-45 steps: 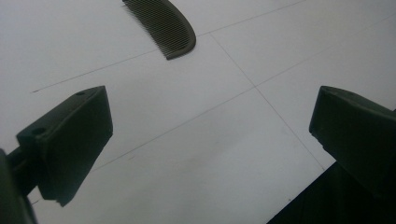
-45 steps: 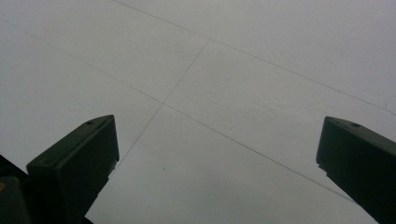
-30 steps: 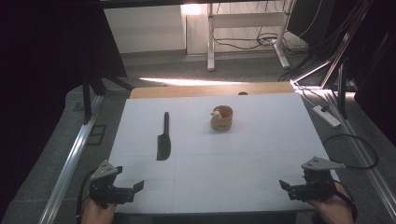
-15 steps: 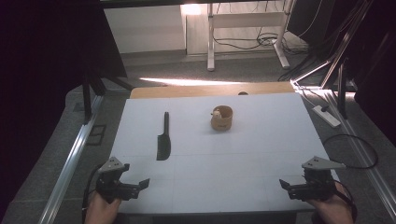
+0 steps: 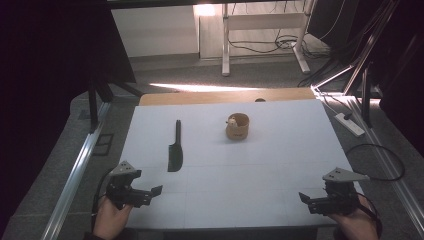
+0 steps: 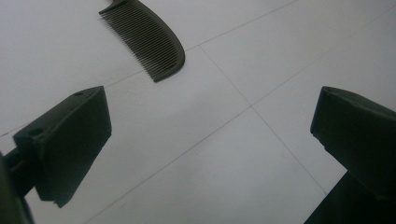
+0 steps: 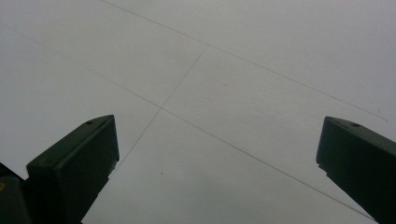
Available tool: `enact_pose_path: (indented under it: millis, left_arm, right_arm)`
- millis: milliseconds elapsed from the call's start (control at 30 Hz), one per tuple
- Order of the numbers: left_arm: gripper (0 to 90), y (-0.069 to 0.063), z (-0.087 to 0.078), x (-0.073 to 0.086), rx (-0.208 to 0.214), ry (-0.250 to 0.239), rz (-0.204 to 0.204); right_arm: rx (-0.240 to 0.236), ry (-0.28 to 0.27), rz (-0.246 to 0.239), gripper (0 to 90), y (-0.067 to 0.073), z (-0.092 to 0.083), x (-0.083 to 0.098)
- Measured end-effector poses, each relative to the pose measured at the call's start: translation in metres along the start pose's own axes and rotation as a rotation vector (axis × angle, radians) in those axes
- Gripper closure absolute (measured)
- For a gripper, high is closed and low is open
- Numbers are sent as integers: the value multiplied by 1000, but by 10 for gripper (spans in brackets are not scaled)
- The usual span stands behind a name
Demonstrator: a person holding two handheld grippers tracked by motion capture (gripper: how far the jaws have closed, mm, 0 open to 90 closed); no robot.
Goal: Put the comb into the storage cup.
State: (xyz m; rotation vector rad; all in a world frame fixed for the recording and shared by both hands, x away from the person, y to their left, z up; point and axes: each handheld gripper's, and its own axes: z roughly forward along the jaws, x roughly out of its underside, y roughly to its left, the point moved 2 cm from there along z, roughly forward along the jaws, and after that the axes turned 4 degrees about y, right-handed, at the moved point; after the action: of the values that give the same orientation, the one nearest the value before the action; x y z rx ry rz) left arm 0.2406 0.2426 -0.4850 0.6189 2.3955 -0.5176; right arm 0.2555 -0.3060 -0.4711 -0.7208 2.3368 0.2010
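Note:
A black comb (image 5: 175, 149) lies lengthwise on the white table (image 5: 260, 165), left of the middle; its toothed end (image 6: 149, 39) appears at the top of the left gripper view. A small brown wooden cup (image 5: 237, 126) with a pale object inside stands near the table's centre. My left gripper (image 5: 154, 191) hovers open at the front left, just short of the comb, jaws wide with nothing between them. My right gripper (image 5: 306, 199) is open at the front right over bare table (image 7: 224, 107).
Beyond the white sheet, a wooden table edge (image 5: 220, 96) runs along the far side. Metal rails (image 5: 75, 170) flank the table. A power strip (image 5: 350, 124) and cables (image 5: 375, 160) lie on the floor to the right.
My left gripper has moved forward and to the right, closer to the comb. The right gripper has stayed still.

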Motion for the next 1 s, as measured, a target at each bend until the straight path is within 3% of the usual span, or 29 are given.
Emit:
enact_pose_path:
  millis: [1000]
  left_arm:
    - [0, 10, 22, -43, -12, 38, 42]
  right_arm:
    - [-23, -2, -1, 0, -1, 0, 0]
